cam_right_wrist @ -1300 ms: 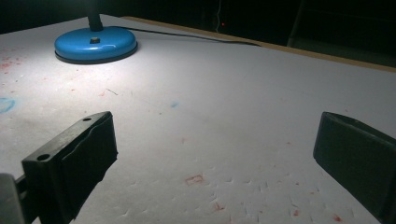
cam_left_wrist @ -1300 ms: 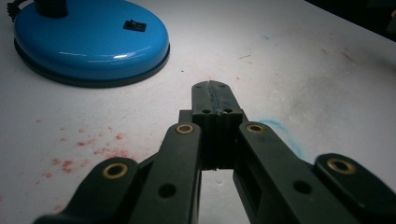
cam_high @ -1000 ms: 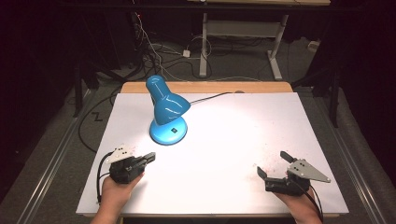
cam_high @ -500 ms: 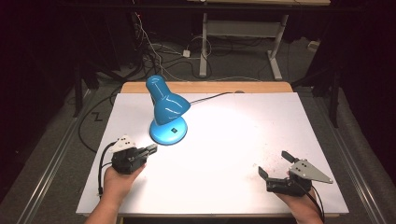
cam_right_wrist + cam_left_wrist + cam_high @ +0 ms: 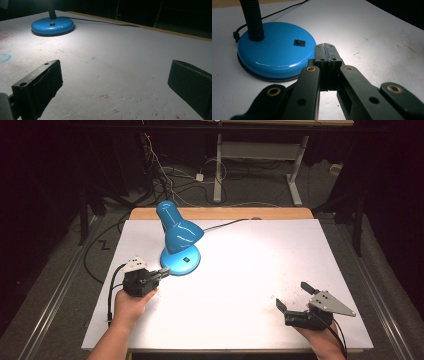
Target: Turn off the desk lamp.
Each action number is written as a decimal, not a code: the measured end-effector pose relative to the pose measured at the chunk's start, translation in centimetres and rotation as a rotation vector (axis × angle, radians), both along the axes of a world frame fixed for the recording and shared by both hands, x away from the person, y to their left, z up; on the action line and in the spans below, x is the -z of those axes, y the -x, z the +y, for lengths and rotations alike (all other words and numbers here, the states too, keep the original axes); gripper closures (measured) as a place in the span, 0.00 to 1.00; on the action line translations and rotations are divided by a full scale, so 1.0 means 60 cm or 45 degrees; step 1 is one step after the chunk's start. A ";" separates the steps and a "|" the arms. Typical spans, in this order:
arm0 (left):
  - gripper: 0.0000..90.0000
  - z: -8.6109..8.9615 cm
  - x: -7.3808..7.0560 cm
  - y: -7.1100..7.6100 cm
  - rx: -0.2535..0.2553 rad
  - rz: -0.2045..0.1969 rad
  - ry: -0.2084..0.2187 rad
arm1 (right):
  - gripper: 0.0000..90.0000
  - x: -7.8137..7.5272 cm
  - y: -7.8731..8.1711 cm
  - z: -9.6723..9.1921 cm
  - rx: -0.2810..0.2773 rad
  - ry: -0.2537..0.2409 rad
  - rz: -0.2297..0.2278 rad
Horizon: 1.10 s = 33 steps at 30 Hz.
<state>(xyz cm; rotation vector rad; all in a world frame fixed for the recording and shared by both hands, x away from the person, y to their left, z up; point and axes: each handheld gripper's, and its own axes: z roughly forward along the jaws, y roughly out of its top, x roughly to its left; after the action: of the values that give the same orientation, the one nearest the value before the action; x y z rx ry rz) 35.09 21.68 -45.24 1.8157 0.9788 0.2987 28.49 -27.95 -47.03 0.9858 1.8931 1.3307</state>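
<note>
The left gripper (image 5: pixel 162 272), jaws closed on nothing, sits just beside the round blue desk lamp's (image 5: pixel 179 242) base, short of its small black switch (image 5: pixel 299 42). Pressing it looks left to do; the right gripper (image 5: pixel 295 299) rests open, well apart

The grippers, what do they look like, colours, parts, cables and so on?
Both are black. The left gripper has flat link arms with brass-coloured rivets, a pale plate on top and a black cable looping behind it. The right gripper has two broad, blocky black pads, a grey three-cornered plate and a black cable. The forearms are bare, no sleeves.
</note>
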 end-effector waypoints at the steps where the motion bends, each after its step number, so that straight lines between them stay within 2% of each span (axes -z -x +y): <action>1: 0.98 -0.002 0.002 -0.003 0.003 0.010 0.008 | 0.01 0.000 0.000 0.000 0.000 0.000 0.000; 9: 0.98 -0.015 0.020 -0.035 -0.017 0.025 0.016 | 0.01 -0.001 0.000 0.002 -0.008 0.001 0.000; 13: 0.98 -0.019 0.036 -0.053 -0.042 0.051 0.023 | 0.01 0.000 0.000 -0.001 -0.001 -0.005 0.003; 16: 0.98 -0.020 0.040 -0.058 -0.048 0.068 0.051 | 0.01 -0.001 -0.001 -0.002 0.000 -0.004 -0.002; 18: 0.98 -0.024 0.043 -0.060 -0.050 0.057 0.047 | 0.01 -0.001 -0.001 -0.002 0.001 -0.006 -0.004; 22: 0.98 -0.033 0.041 -0.069 -0.040 0.069 0.057 | 0.01 -0.002 0.000 -0.002 0.000 -0.005 -0.007; 25: 0.98 -0.043 0.035 -0.076 -0.017 0.056 0.064 | 0.01 -0.003 0.000 -0.001 0.000 -0.006 -0.007; 29: 0.98 -0.047 0.034 -0.081 -0.018 0.042 0.089 | 0.01 -0.004 0.001 -0.002 0.004 -0.013 -0.005; 33: 0.98 -0.051 0.036 -0.091 -0.022 0.050 0.088 | 0.01 -0.004 0.002 -0.002 0.000 -0.010 -0.010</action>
<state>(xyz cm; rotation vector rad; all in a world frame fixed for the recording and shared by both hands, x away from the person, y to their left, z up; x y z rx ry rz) 40.55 18.64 -47.38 1.7566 1.0207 0.2380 28.36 -28.08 -46.79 0.9833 1.8836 1.3408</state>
